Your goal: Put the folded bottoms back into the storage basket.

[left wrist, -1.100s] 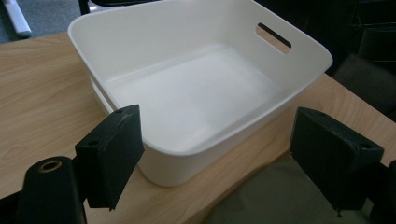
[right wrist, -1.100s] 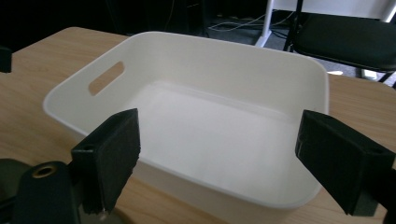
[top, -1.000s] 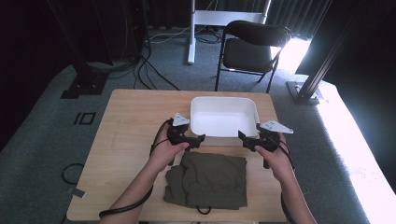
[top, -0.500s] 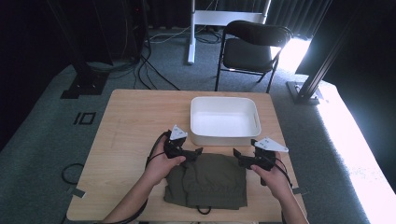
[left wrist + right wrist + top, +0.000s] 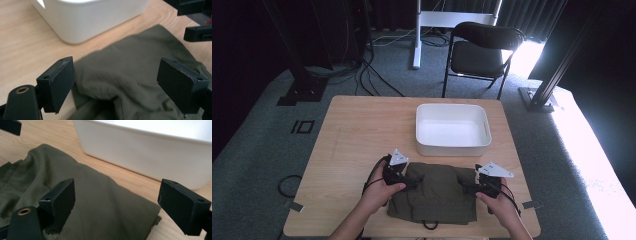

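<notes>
An olive green folded garment (image 5: 434,197) lies at the near edge of the wooden table (image 5: 357,130). Just behind it stands a white tub (image 5: 452,149). My left gripper (image 5: 414,181) hovers at the garment's far left corner, jaws wide apart over the cloth (image 5: 140,60) and not pressing on it. My right gripper (image 5: 466,187) sits at the far right corner, also open, with cloth (image 5: 37,170) below its jaws and the tub wall (image 5: 150,152) just beyond. In the left gripper view the right gripper (image 5: 197,32) shows at the top right.
Bare wood stretches left of the tub and garment. The tub (image 5: 95,17) looks empty inside. Behind the table stand a black folding chair (image 5: 484,50) and a white post (image 5: 416,35); cables (image 5: 377,75) lie on the grey carpet.
Both hands have come back toward the person and down, from beside the tub's front wall to the garment's far corners. The garment and tub have not moved.
</notes>
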